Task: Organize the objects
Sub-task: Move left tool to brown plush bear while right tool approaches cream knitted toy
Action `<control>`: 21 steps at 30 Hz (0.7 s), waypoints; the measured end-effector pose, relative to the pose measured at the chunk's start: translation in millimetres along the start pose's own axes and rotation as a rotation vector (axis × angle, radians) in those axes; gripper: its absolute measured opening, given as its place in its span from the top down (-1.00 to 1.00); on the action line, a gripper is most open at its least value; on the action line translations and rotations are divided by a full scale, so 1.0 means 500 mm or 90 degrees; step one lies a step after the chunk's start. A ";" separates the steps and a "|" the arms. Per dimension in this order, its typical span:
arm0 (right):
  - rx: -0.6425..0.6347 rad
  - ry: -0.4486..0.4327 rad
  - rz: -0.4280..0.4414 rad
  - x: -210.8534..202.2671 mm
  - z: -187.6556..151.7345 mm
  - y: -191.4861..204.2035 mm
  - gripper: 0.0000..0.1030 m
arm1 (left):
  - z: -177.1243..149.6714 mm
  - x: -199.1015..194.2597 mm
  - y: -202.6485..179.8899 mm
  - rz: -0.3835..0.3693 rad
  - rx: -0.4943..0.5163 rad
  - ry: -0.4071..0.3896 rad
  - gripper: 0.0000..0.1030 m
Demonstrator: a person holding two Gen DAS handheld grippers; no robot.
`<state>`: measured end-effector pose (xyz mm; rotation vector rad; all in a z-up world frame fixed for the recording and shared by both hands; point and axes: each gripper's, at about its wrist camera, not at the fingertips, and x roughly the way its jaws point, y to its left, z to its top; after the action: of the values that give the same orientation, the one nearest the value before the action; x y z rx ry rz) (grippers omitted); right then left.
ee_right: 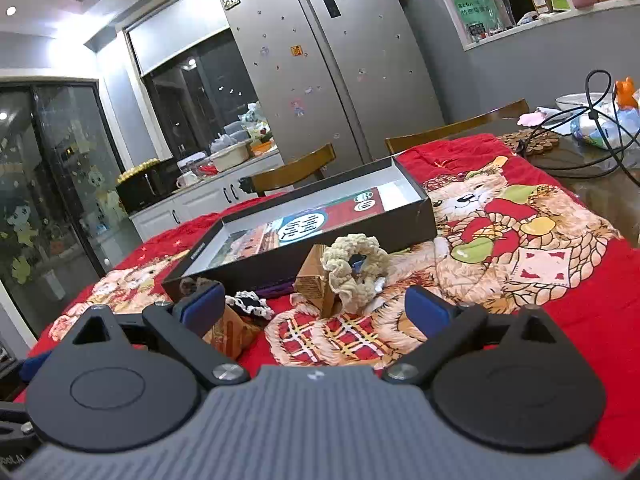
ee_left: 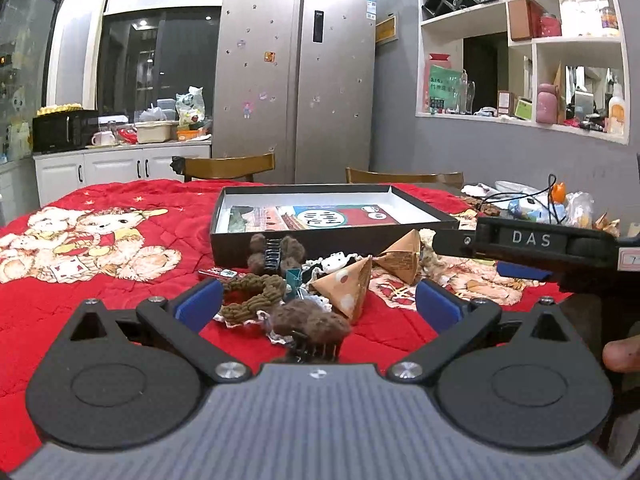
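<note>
Hovering both wide-open, empty: left gripper (ee_left: 318, 306) over brown scrunchie (ee_left: 253, 294), right gripper (ee_right: 316, 310) facing cream scrunchie (ee_right: 356, 266); box (ee_right: 224, 276) likely destination.

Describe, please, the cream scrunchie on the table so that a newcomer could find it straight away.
Start at the shallow black box lying open on the red bear-print blanket. Just in front of its near wall, leaning against a brown paper pyramid, stands the cream scrunchie. It is the only pale, ruffled ring there; the nearby hair pieces are dark brown or black and white.
</note>
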<state>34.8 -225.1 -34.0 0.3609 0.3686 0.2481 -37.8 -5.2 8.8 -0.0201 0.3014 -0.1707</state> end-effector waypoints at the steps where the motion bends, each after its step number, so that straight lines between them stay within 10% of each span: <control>1: 0.012 0.001 0.003 0.001 0.000 -0.005 -0.88 | 0.000 0.001 0.003 -0.006 -0.006 0.003 -1.00; 6: 0.044 0.027 0.007 0.011 0.011 -0.026 -0.74 | 0.005 0.020 0.015 -0.072 -0.032 0.049 -1.00; 21: -0.088 0.033 -0.050 0.064 0.050 -0.008 -0.85 | 0.007 0.096 0.052 -0.031 -0.142 0.157 -0.99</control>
<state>74.1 -226.4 -23.6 0.2035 0.4138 0.2057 12.5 12.2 -3.0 -0.2281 0.5651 -0.1883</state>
